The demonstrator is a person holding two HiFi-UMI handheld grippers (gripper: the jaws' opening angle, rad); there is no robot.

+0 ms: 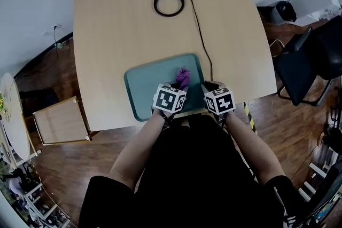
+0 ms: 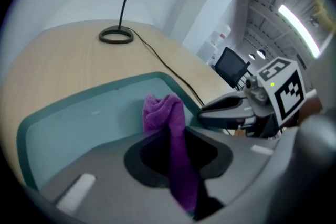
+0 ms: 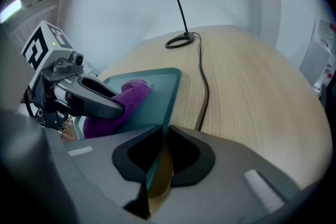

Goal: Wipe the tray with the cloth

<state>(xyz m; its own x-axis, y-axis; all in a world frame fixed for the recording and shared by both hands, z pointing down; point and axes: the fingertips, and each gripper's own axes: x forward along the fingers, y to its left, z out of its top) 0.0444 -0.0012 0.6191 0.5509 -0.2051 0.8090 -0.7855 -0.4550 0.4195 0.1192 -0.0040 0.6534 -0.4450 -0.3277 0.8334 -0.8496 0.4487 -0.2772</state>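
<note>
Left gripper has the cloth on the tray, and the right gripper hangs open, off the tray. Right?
Not quite. The right gripper is shut on the tray, at its rim; the right gripper view shows it. The left gripper does hold the cloth on the tray.

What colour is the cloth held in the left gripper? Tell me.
Purple. The cloth shows best in the left gripper view.

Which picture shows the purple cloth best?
The left gripper view: the purple fuzzy cloth fills the middle, pinched in the jaws over the teal plastic tray. The right gripper view shows it sideways, partly behind the left gripper. The head view shows only a small purple bit.
</note>
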